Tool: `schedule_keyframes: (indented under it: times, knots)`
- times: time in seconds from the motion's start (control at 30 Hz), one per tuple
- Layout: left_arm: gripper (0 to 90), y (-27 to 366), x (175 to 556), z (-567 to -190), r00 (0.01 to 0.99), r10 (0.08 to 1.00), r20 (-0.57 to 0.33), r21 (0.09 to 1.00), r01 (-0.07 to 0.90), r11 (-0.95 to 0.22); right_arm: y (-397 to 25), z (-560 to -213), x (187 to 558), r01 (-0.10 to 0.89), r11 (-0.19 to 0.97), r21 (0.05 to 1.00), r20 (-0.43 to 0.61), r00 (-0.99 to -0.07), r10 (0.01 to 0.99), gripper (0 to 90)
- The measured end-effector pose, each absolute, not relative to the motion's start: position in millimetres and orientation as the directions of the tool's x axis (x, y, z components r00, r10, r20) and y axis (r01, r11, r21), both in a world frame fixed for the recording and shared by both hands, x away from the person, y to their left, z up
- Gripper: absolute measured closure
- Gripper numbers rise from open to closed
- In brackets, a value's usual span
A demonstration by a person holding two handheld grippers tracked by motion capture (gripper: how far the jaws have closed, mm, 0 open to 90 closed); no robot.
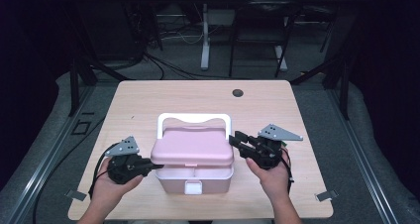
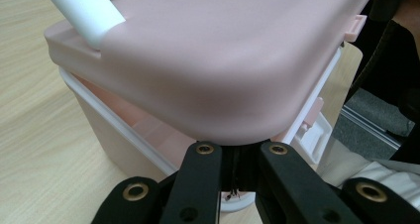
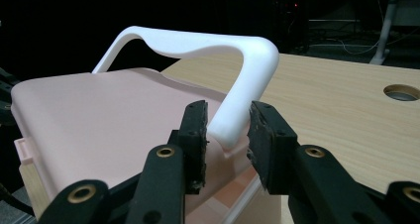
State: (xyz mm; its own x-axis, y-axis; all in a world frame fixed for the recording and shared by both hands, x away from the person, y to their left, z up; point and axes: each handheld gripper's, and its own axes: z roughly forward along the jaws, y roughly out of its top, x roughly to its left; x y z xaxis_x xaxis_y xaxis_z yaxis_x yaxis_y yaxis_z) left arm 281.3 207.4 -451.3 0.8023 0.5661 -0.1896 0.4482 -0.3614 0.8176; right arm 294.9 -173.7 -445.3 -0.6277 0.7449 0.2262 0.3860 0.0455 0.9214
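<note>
Left tool (image 1: pixel 157 166), jaws pressed together, sits under the raised pink lid (image 1: pixel 193 147) at centre frame; right tool (image 1: pixel 235 139), jaws spread, straddles the white handle (image 1: pixel 193 118) at the lid's right corner.

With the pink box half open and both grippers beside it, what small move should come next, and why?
Probably the left gripper should raise the pink lid a little more. Its fingers appear nearly shut at the lid's lower edge, and the lid already stands apart from the box, showing the compartments. The right gripper is open around the white handle and could close there to steady it.
</note>
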Motion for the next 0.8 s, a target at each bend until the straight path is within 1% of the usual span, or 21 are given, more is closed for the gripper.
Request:
schedule_keyframes:
  times: [0.2, 0.33, 0.8]
  knots:
    - [89.7, 206.7, 283.2, -446.6, 0.803, 0.567, -0.183, 0.818, 0.444, -0.365, -177.4, -443.1, 290.7, 0.379, 0.039, 0.925, 0.222, -0.621, 0.752, 69.9]
    - [89.7, 205.6, 285.2, -439.4, 0.807, 0.568, -0.162, 0.817, 0.433, -0.381, -181.0, -442.2, 288.5, 0.379, 0.038, 0.924, 0.223, -0.62, 0.752, 71.5]
    - [89.6, 203.5, 300.0, -412.9, 0.797, 0.584, -0.156, 0.822, 0.433, -0.37, -188.4, -432.3, 279.1, 0.378, 0.056, 0.924, 0.201, -0.605, 0.771, 73.8]
